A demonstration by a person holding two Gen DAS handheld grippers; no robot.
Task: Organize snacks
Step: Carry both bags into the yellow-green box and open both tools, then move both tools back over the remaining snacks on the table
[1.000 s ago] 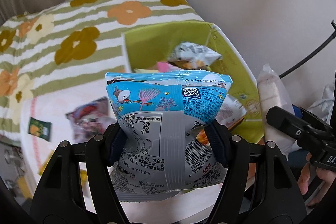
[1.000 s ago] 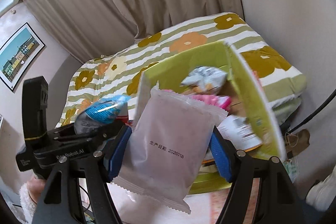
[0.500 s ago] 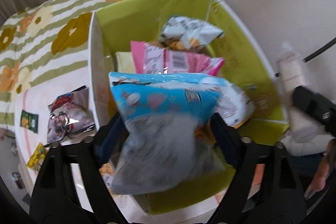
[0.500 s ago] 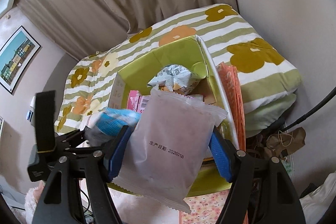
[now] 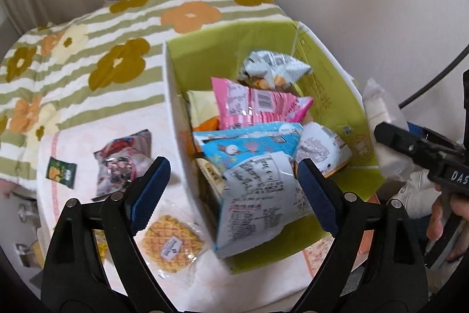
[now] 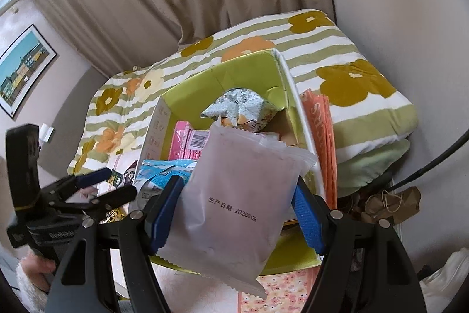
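Observation:
My left gripper (image 5: 234, 187) is open above the near edge of a green box (image 5: 331, 72). A blue and white snack bag (image 5: 258, 189) lies loose between the pads, leaning into the box on other packets. My right gripper (image 6: 234, 213) is shut on a frosted white packet (image 6: 240, 204) and holds it above the near side of the same box (image 6: 234, 75). The box holds a pink packet (image 5: 258, 104) and a grey and white bag (image 5: 272, 69). The left gripper also shows in the right wrist view (image 6: 99, 184), at the box's left side.
Loose snacks lie on the white cloth left of the box: a waffle packet (image 5: 173, 245), a dark printed bag (image 5: 123, 163) and a small green sachet (image 5: 61, 172). A flowered striped blanket (image 5: 88, 49) lies behind. An orange packet (image 6: 322, 143) leans on the box's right wall.
My left gripper moved over the box, opened and let go of the blue and white bag, which now rests in the box. My right gripper kept its hold and moved nearer the box.

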